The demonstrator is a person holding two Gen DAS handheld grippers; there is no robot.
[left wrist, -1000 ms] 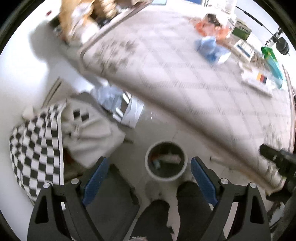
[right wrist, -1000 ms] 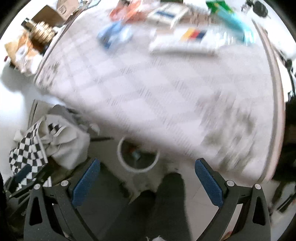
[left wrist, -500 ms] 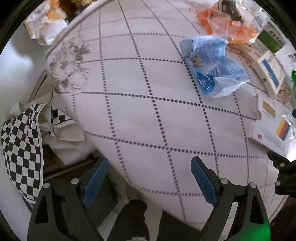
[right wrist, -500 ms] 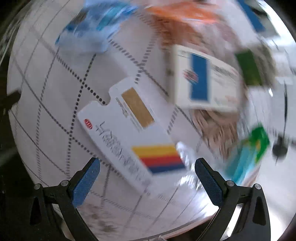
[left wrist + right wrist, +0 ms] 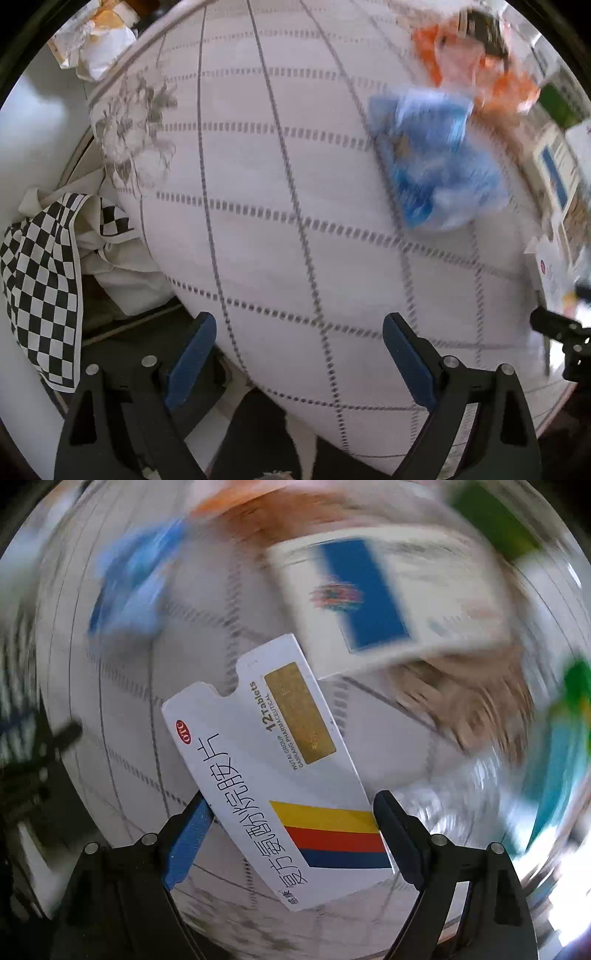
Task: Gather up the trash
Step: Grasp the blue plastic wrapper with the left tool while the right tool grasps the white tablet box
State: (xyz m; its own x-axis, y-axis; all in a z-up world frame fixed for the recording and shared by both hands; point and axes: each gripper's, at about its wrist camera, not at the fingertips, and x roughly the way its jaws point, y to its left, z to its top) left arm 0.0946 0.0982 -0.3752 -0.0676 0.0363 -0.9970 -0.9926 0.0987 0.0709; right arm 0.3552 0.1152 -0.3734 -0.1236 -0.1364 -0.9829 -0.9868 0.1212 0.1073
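A flattened white medicine box point(image 5: 273, 771) with yellow, red and blue stripes lies on the white checked tablecloth point(image 5: 266, 206). My right gripper point(image 5: 293, 834) is open with its fingers on either side of the box's near end, close to both edges. My left gripper point(image 5: 299, 362) is open and empty over the near edge of the table. A crumpled blue and white wrapper point(image 5: 436, 162) lies ahead and to the right of it, with an orange wrapper point(image 5: 480, 70) behind. The blue wrapper also shows blurred in the right wrist view point(image 5: 136, 583).
A white box with a blue stripe point(image 5: 373, 598) lies beyond the medicine box, with brown printed paper point(image 5: 469, 698) and green packaging point(image 5: 576, 686) to the right. A checkered cloth point(image 5: 40, 280) hangs beside the table at left. Crumpled paper point(image 5: 99, 44) sits far left.
Both grippers rose from the floor bin to the tabletop. The right gripper has closed in on the medicine box, which now lies between its fingers. The left gripper moved slightly toward the blue wrapper.
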